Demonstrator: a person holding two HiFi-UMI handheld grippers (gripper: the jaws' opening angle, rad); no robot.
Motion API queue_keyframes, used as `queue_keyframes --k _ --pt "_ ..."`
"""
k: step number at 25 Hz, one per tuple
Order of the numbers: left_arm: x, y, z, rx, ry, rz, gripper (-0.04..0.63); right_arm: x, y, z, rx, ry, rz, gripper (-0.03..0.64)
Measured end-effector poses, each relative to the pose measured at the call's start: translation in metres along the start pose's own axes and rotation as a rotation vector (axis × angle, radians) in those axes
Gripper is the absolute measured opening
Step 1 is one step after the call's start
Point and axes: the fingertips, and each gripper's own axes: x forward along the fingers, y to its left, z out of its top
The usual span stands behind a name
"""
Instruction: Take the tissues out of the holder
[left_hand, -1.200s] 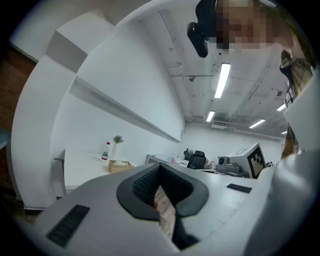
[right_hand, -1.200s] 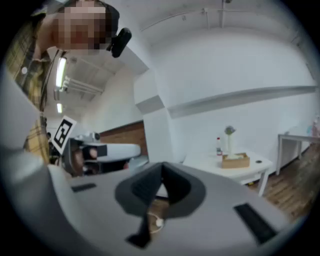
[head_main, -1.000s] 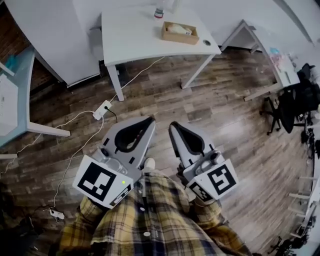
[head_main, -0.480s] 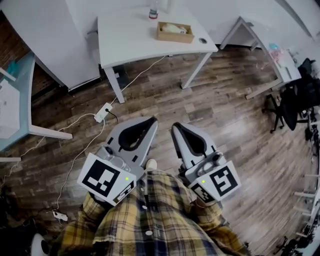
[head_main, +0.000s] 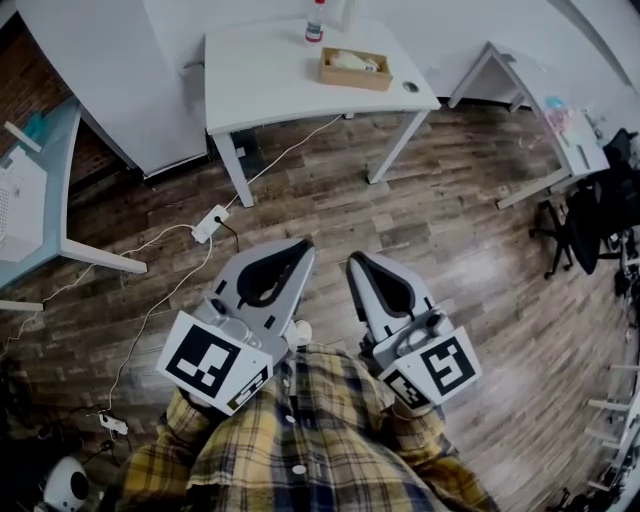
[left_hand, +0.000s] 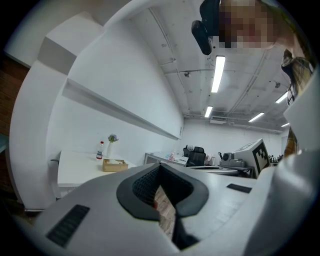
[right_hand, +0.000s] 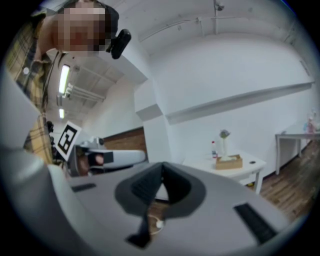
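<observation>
The wooden tissue holder (head_main: 356, 68) with white tissues in it stands on the white table (head_main: 270, 80) far ahead, across the wooden floor. It also shows small in the left gripper view as the holder (left_hand: 115, 165) and in the right gripper view as the holder (right_hand: 229, 161). My left gripper (head_main: 303, 245) and right gripper (head_main: 354, 259) hang side by side low in front of a plaid-shirted body, pointing toward the table. Both are shut with nothing between the jaws, as the left gripper (left_hand: 160, 166) and right gripper (right_hand: 161, 178) show in their own views.
A bottle (head_main: 315, 25) and a small dark round item (head_main: 411, 87) share the table. A power strip (head_main: 208, 222) with white cables lies on the floor between me and the table. A pale blue table (head_main: 45, 190) stands left, another desk (head_main: 560, 120) and an office chair (head_main: 590, 215) right.
The head view has shifted a little, so the table sits slightly differently in frame. Both grippers stay shut and keep about the same place in front of the body.
</observation>
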Motion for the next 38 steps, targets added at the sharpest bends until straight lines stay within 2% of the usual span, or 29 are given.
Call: queue_keyframes --k 8,15,26,38 --pt "0.01 0.013 0.002 0.01 0.001 0.025 0.005 0.008 -0.016 -0.006 0.031 0.009 0.0 0.012" --pt "0.048 0.041 0.004 0.0 0.014 -0.023 0.005 0.04 -0.043 -0.004 0.03 0.024 -0.029 0.012" --pt "0.123 0.119 0.027 -0.017 0.021 -0.086 0.005 0.122 -0.109 0.019 0.036 0.036 -0.097 0.012" --pt "0.153 0.196 0.031 -0.03 0.04 -0.103 0.005 0.184 -0.154 0.023 0.05 0.046 -0.186 0.012"
